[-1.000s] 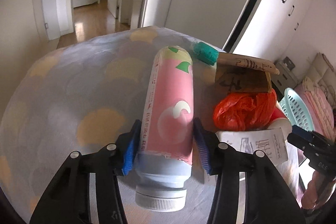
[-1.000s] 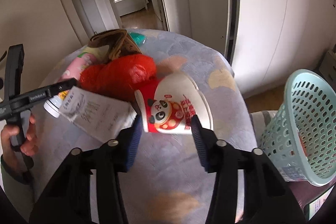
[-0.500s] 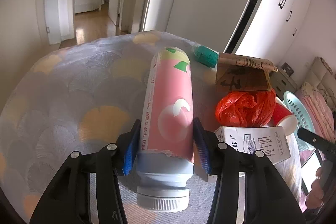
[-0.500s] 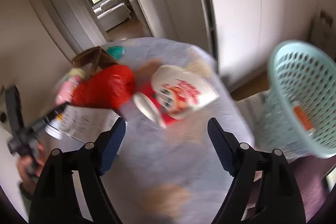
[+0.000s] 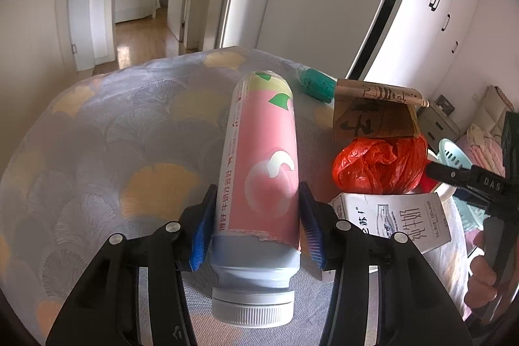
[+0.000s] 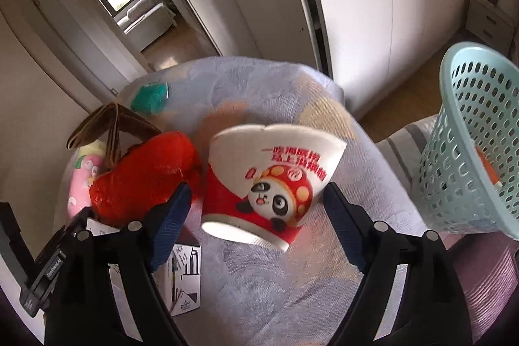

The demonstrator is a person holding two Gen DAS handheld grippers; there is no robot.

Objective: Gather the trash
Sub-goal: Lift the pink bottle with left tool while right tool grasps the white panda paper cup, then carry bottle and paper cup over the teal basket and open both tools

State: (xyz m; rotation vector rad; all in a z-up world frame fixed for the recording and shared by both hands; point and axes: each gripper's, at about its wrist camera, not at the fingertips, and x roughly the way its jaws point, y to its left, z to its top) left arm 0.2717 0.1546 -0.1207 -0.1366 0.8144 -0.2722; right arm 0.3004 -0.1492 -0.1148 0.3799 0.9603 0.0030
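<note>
Trash crowds a patterned table (image 5: 97, 132): a paper cup (image 6: 269, 180), blurred, sits between the wide-spread right claw (image 6: 256, 222); at nine o'clock a red bag (image 6: 142, 177) half hides a pink bottle (image 5: 259, 164), clamped by the left claw (image 5: 256, 219)

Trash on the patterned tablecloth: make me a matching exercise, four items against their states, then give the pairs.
Items:
1. pink labelled bottle with white cap
2. red and white panda noodle cup
3. pale blue perforated plastic basket
4. crumpled red plastic bag

States:
A. between open pads
B. pressed under folded brown cardboard
C. clamped between blue pads
D. stands off the table's edge

Pairs: 1-C, 2-A, 3-D, 4-B
</note>
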